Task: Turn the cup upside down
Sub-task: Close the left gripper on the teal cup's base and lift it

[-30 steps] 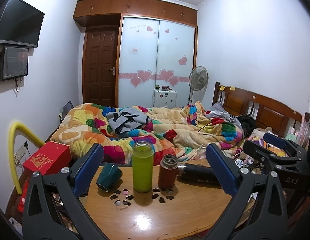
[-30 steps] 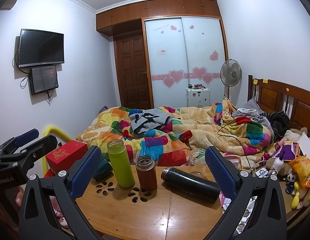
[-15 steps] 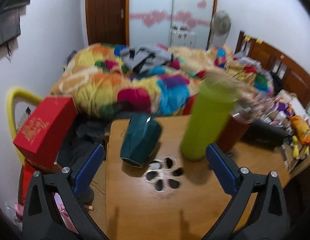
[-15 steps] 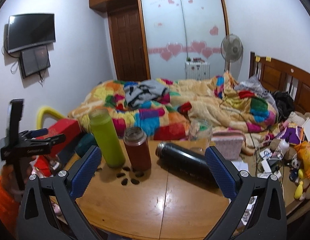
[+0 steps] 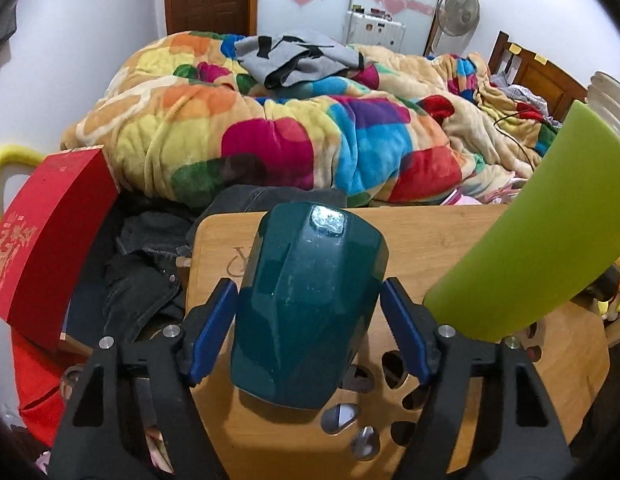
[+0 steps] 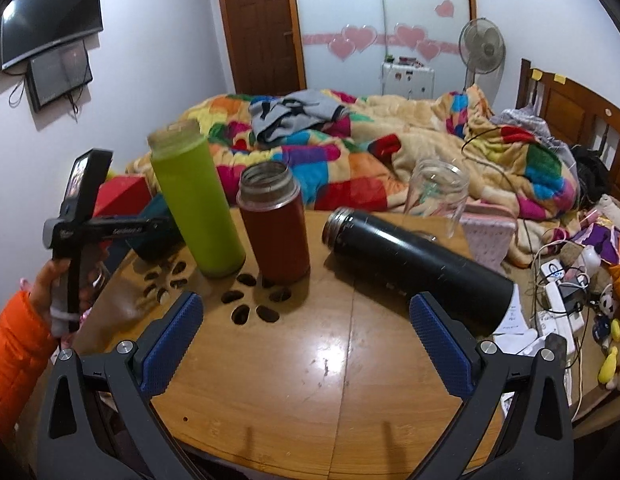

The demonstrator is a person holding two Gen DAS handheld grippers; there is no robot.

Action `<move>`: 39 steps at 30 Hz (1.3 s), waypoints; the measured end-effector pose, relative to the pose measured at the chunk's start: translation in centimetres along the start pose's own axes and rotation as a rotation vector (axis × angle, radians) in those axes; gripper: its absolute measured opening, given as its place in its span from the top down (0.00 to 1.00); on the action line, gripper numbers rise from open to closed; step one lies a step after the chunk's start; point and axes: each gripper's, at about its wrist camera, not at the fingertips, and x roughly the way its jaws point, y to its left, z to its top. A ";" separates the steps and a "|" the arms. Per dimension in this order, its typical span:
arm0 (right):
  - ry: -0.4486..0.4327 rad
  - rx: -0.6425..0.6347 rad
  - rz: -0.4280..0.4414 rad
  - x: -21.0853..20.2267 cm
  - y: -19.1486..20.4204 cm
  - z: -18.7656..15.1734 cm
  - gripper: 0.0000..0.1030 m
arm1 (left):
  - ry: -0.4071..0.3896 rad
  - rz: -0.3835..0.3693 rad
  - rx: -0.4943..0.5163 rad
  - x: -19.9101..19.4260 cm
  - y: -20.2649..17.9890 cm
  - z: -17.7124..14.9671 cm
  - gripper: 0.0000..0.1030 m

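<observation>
While the cup (image 5: 306, 312) lies sideways between the left hand-held gripper (image 5: 308, 330) pads, apart and unclamped, we judge gripping and flipping outstanding.

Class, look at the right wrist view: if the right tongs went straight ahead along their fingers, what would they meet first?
Probably the red-brown flask, standing just ahead of the open right tongs; the lying black flask is close beside that line, depth unclear.

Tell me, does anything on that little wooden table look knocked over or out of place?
Yes, two things lie on their sides. The dark green cup lies on the wooden table, bracketed by the left gripper. The black flask also lies down, lidless. The green bottle and red flask stand upright. Nothing looks spilled.
</observation>
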 end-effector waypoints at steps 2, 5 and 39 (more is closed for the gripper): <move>0.009 -0.001 0.007 0.2 0.3 -0.2 0.00 | -0.014 -0.003 0.004 -0.3 0.0 -0.4 0.30; 0.021 0.002 0.016 0.5 0.4 -0.2 0.00 | -0.023 0.000 0.016 -1.1 -0.3 -1.1 0.31; 0.059 0.063 -0.034 -3.3 -3.4 -4.9 0.00 | -0.029 -0.042 0.234 -7.8 -20.9 -12.2 0.33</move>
